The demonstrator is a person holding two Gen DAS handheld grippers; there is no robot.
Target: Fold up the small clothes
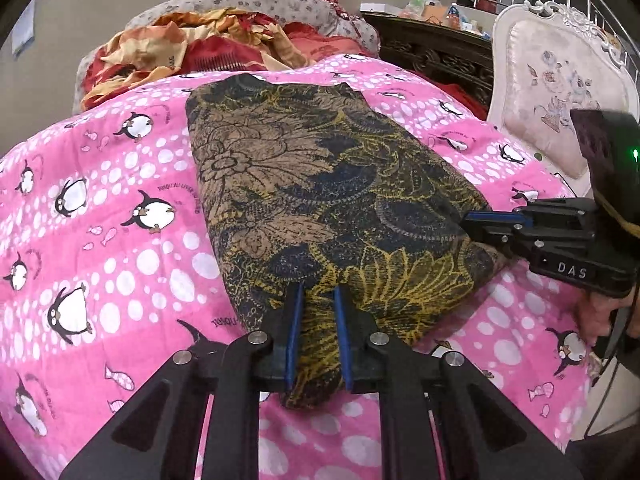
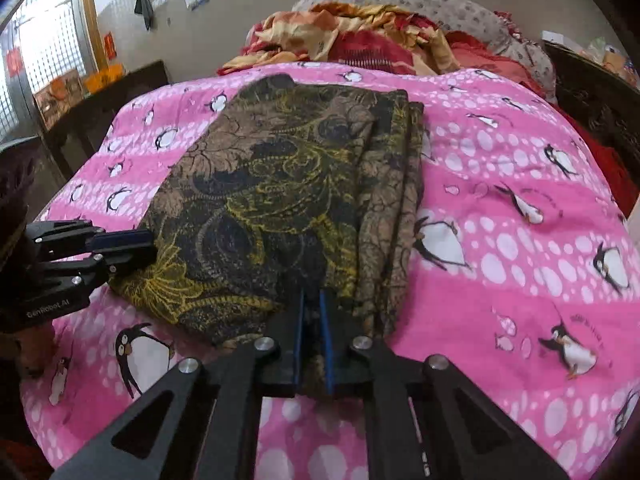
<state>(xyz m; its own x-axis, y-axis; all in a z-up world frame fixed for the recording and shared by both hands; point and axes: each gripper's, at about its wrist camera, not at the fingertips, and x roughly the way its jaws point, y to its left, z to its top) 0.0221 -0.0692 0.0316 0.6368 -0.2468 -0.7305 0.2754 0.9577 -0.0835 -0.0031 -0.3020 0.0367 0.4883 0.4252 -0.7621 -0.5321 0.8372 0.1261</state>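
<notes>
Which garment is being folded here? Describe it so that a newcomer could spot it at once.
Start from the pink penguin-print bedspread covering the bed. In its middle lies a folded dark cloth with tan and yellow floral print, both grippers clamped on its near edge. Unlike the crumpled red and orange bedding heaped at the bed's far end, it lies flat.

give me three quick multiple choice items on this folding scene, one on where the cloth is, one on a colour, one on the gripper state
1. Where does the patterned cloth lie?
A. on the pink penguin quilt
B. on the white chair
C. on the floor

2. What colour are the pads of the left hand-held gripper?
A. red
B. blue
C. green

3. How does the right hand-held gripper stand?
A. wide open above the cloth
B. shut on the cloth's near edge
C. shut on a pillow

Key: 1 A, the quilt shows all around the cloth; 2 B, blue strips line both fingers; 3 B, cloth sits pinched between its nearly closed fingers.
</notes>
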